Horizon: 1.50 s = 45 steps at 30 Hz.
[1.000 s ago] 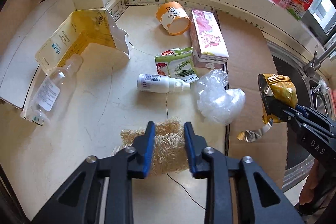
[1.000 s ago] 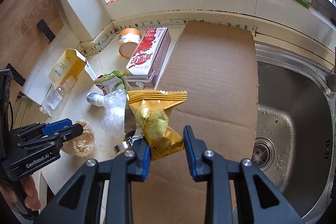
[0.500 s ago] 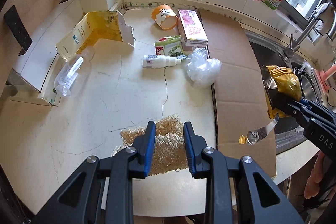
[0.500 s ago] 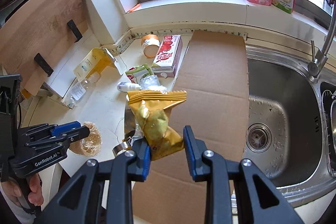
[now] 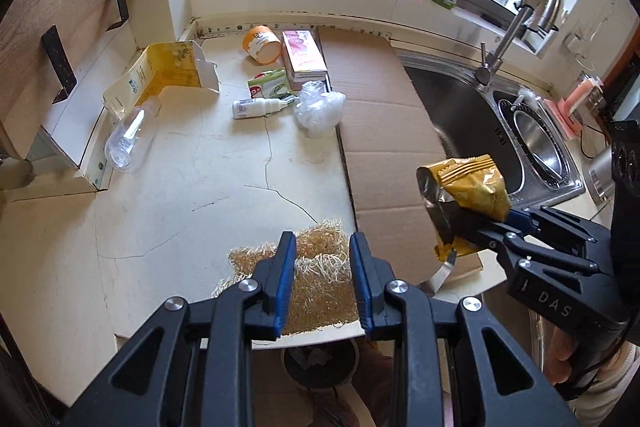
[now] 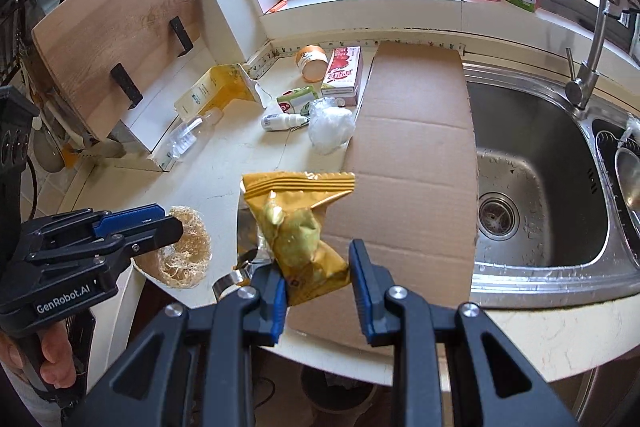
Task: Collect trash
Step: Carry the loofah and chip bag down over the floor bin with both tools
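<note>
We note the right gripper [image 6: 318,281] clamps the gold wrapper [image 6: 298,227] at one corner only, risking slippage, while the left gripper [image 5: 322,277] pinches the loofah [image 5: 316,267].

The dark bin [image 5: 320,363] below the counter edge [image 5: 316,337] is mostly hidden.

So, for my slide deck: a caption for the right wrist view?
Right gripper holds a gold wrapper above the counter edge; left gripper holds a loofah.
</note>
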Available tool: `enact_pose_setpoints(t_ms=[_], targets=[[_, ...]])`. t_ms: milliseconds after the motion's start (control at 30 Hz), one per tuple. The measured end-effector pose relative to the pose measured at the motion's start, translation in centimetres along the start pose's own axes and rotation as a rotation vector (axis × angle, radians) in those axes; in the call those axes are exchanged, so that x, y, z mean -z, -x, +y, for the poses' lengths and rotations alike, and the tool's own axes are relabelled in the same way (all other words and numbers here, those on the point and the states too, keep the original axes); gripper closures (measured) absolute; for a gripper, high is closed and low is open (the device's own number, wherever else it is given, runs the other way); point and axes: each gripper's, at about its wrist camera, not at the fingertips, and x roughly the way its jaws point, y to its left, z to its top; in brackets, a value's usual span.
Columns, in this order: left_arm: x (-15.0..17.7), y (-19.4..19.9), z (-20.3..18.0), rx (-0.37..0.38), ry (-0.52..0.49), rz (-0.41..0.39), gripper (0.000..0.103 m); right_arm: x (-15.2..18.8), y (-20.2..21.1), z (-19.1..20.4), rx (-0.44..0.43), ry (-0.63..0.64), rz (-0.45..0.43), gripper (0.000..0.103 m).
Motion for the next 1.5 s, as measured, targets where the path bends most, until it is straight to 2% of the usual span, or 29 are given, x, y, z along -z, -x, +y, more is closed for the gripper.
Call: enact_pose_setpoints(t_ms=[333,500,733,1100,1500], targets=[[3.8,3.4,-3.3,0.078,-0.032,-0.021,0.078,5.2,4.6,1.4,0.011,0.037,-0.014,0.075],[6.3,4.2,-5.0,0.079,-0.023,-0.018,0.077,7.7,6.2,1.0,-0.02,0.064,0.001,0.075],[9.9,4.0,-7.8,0.057,0.028,0.007,0.077,11.3,6.9,-0.9,-0.068,0.094,0.066,0.075],[15.0,2.1,-11.9,0.033,0.068,0.049,0.077,16.7,6.0,-4.8,-0.102,0.096,0.153,0.075],[20.6,-3.5,-11.2,0.022,0.168,0.126,0.077,22.1,1.4,-7.5,-0.121,0.047,0.254,0.075]])
